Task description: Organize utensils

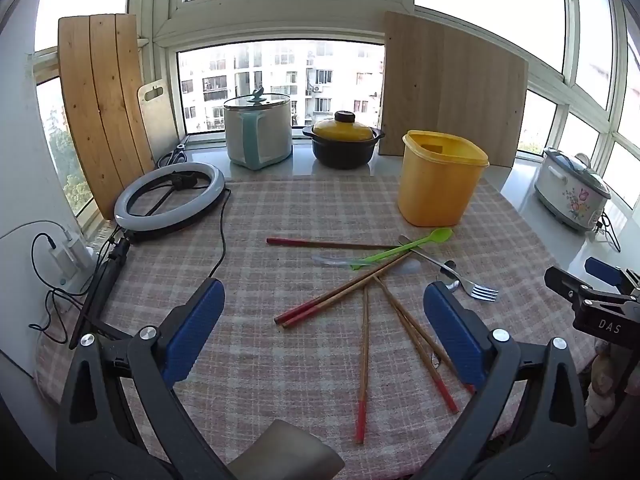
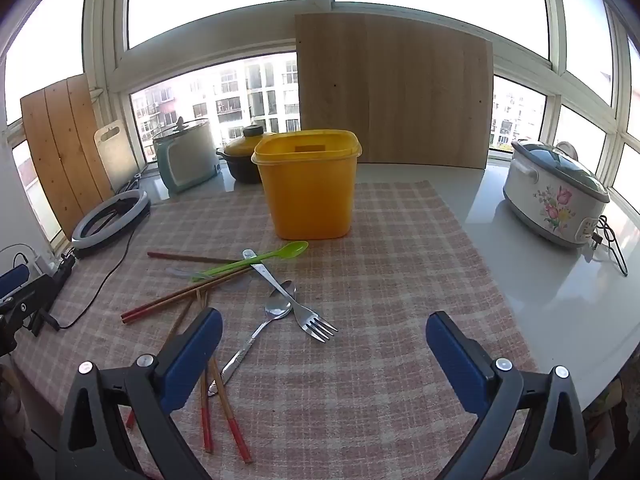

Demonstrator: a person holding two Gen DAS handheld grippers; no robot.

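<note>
Loosely heaped on the checked cloth (image 2: 400, 240) lie red-tipped chopsticks (image 1: 332, 300), a green spoon (image 2: 256, 260), a steel spoon (image 2: 276, 308) and a fork (image 2: 308, 316), just before the yellow tub (image 2: 308, 188). Both the left gripper (image 1: 324, 300) and the right gripper (image 2: 324, 332) gape wide, holding nothing.

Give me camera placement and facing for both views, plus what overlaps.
Left wrist: on the left gripper, facing the window over scattered chopsticks; own open jaws show, right gripper at the right edge.
Right wrist: on the right gripper, facing the window over fork and spoon; own open jaws, left gripper at left.
Shared: yellow container, green spoon, plaid cloth.
</note>
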